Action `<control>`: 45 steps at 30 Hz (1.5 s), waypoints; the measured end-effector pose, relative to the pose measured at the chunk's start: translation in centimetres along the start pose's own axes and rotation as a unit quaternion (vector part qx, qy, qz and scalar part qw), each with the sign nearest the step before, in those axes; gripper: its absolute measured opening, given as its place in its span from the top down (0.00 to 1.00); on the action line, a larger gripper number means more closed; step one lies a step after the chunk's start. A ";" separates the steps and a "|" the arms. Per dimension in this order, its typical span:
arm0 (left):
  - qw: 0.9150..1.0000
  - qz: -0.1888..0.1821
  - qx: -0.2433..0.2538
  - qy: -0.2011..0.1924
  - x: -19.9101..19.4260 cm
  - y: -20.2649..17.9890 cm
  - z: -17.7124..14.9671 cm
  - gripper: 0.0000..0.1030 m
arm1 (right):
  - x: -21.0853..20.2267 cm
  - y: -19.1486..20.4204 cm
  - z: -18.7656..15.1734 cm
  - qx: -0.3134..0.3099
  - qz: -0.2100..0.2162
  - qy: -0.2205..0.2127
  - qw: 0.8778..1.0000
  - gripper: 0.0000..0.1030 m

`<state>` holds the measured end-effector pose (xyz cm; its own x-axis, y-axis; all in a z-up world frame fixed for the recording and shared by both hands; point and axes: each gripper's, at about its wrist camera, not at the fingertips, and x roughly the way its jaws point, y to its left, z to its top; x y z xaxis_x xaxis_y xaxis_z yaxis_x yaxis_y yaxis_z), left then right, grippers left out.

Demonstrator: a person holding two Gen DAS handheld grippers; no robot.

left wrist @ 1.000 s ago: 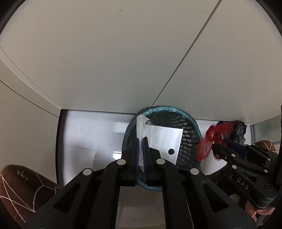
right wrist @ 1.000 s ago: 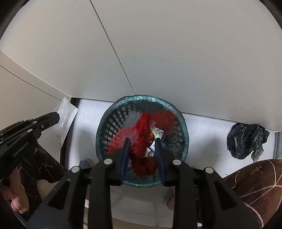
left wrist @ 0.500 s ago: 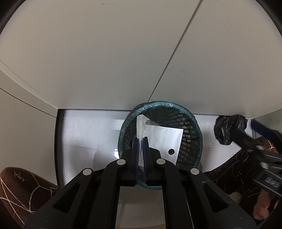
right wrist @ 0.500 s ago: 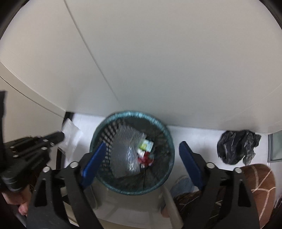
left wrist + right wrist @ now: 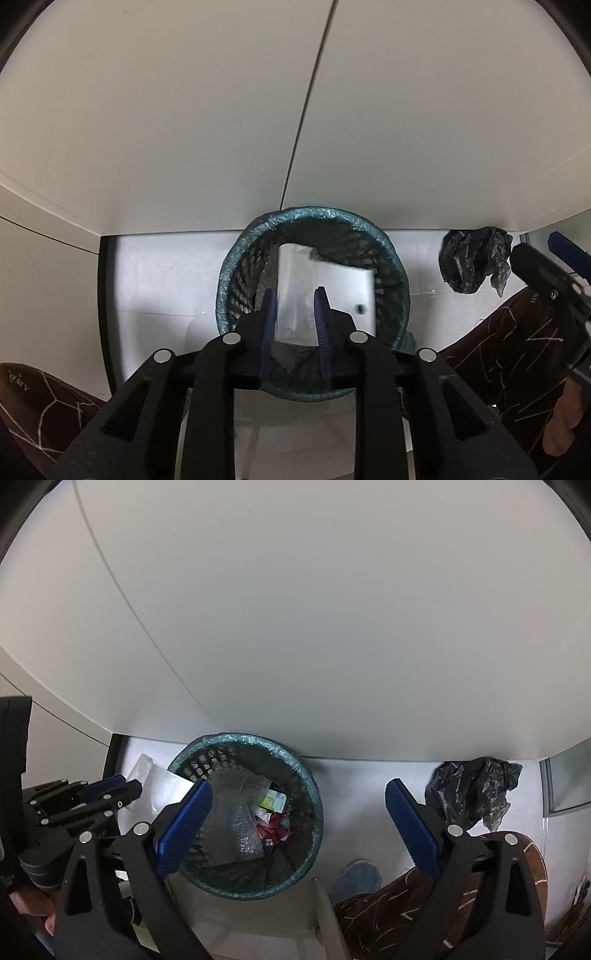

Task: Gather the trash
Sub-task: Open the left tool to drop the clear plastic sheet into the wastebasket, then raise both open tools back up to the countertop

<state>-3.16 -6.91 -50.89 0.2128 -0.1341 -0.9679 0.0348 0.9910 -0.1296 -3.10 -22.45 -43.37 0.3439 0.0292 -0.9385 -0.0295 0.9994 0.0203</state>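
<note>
A teal-lined black mesh basket (image 5: 236, 258) stands on the white floor by the wall. My left gripper (image 5: 293, 299) hovers over it, its jaws opening. A white plastic packet (image 5: 332, 288), blurred, hangs loose between and below the pads, over the basket's mouth. In the right wrist view the basket (image 5: 314, 794) holds bubble wrap (image 5: 236, 812), a red net (image 5: 273, 829) and a green-and-yellow wrapper (image 5: 274, 800). My right gripper (image 5: 299, 785) is above it, its jaws still opening wide with nothing between them. The left gripper (image 5: 110, 794) and the packet (image 5: 159, 786) show at the left.
A crumpled black plastic bag (image 5: 472, 794) lies on the floor right of the basket, also seen from the left wrist as the black bag (image 5: 472, 258). A white wall (image 5: 184, 129) rises just behind. A person's legs in brown patterned trousers (image 5: 424, 897) flank the basket.
The right gripper let go of the red net, which dropped into the basket, then opened wide and lifted. The left jaws parted from the white packet, which is slipping down.
</note>
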 end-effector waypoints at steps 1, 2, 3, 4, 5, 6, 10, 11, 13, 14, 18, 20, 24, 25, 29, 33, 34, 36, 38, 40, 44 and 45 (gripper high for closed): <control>1.000 0.000 0.000 0.000 0.0 0.0 0.0 0.71 | 0.1 -0.2 -0.1 0.004 0.002 0.002 1.000 0.12; 1.000 -0.002 -0.001 -0.001 0.0 0.0 -0.1 0.66 | 0.2 -0.3 -0.1 0.007 0.003 0.003 1.000 0.12; 1.000 -0.001 0.000 -0.002 -0.1 0.0 -0.1 0.65 | 0.2 -0.4 0.0 0.009 0.003 0.004 1.000 0.12; 1.000 0.000 0.001 -0.002 -0.1 0.0 -0.1 0.65 | 0.2 -0.5 -0.1 0.011 0.004 0.005 1.000 0.12; 1.000 0.000 0.001 -0.002 -0.2 0.0 -0.1 0.62 | 0.2 -0.6 0.0 0.012 0.004 0.005 1.000 0.12; 1.000 0.001 0.000 -0.004 -0.3 0.0 -0.1 0.57 | 0.2 -0.6 0.0 0.012 0.004 0.006 1.000 0.12; 1.000 0.005 -0.001 -0.014 -0.9 -0.2 -0.1 0.45 | 0.1 -0.5 -0.1 0.010 0.003 0.002 1.000 0.12; 1.000 0.007 0.000 -0.017 -1.2 -0.2 -0.1 0.39 | 0.0 -0.5 -0.1 0.010 0.003 0.001 1.000 0.12; 1.000 0.013 -0.001 -0.027 -2.0 -0.1 -0.1 0.31 | -0.2 -0.5 -0.1 0.012 0.005 -0.002 1.000 0.12; 0.999 0.014 0.000 -0.032 -2.5 -0.1 -0.1 0.27 | -0.5 -0.4 0.0 0.012 0.006 -0.004 1.000 0.12; 0.998 0.014 -0.004 -0.055 -4.9 0.3 0.1 0.17 | -1.8 -0.5 0.4 0.012 0.011 -0.010 1.000 0.12; 0.998 0.013 -0.007 -0.067 -6.3 0.5 0.2 0.12 | -2.7 -0.6 0.7 0.015 0.012 -0.016 1.000 0.12; 0.996 0.006 -0.012 -0.091 -9.4 0.7 0.4 0.06 | -5.1 -1.1 1.3 0.021 0.032 -0.028 0.999 0.12; 0.995 0.000 -0.013 -0.094 -10.2 0.8 0.6 0.06 | -5.7 -1.1 1.5 0.021 0.032 -0.035 0.999 0.12; 0.993 -0.008 -0.007 -0.119 -13.5 0.7 1.1 0.06 | -8.9 -1.3 2.3 0.018 0.043 -0.062 0.997 0.12; 0.990 -0.004 -0.013 -0.139 -16.7 0.7 1.4 0.06 | -12.0 -0.9 3.1 0.006 0.038 -0.087 0.995 0.12; 0.990 -0.005 -0.014 -0.143 -17.5 0.7 1.4 0.06 | -12.5 -0.8 3.4 0.004 0.038 -0.091 0.995 0.12; 0.988 -0.004 -0.014 -0.153 -19.3 0.7 1.5 0.06 | -13.9 -0.7 3.7 0.001 0.039 -0.102 0.994 0.12; 0.986 -0.003 -0.011 -0.167 -21.0 0.6 1.6 0.06 | -15.5 -0.7 4.2 -0.001 0.039 -0.116 0.993 0.12; 0.983 -0.001 -0.009 -0.182 -22.7 0.7 1.6 0.06 | -17.1 -0.7 4.5 -0.003 0.041 -0.129 0.991 0.12; 0.979 0.002 -0.011 -0.205 -26.0 0.7 1.9 0.06 | -20.6 -0.3 5.3 -0.011 0.040 -0.157 0.987 0.12; 0.977 0.004 -0.008 -0.212 -26.9 0.6 2.0 0.06 | -21.4 -0.2 5.6 -0.013 0.040 -0.164 0.986 0.12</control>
<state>-6.93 -2.73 -24.53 0.5984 -0.1138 -0.7931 0.0168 0.9914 -0.1295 -5.20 -23.19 -21.35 0.6240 0.1179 -0.7725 -0.0911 0.9928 0.0779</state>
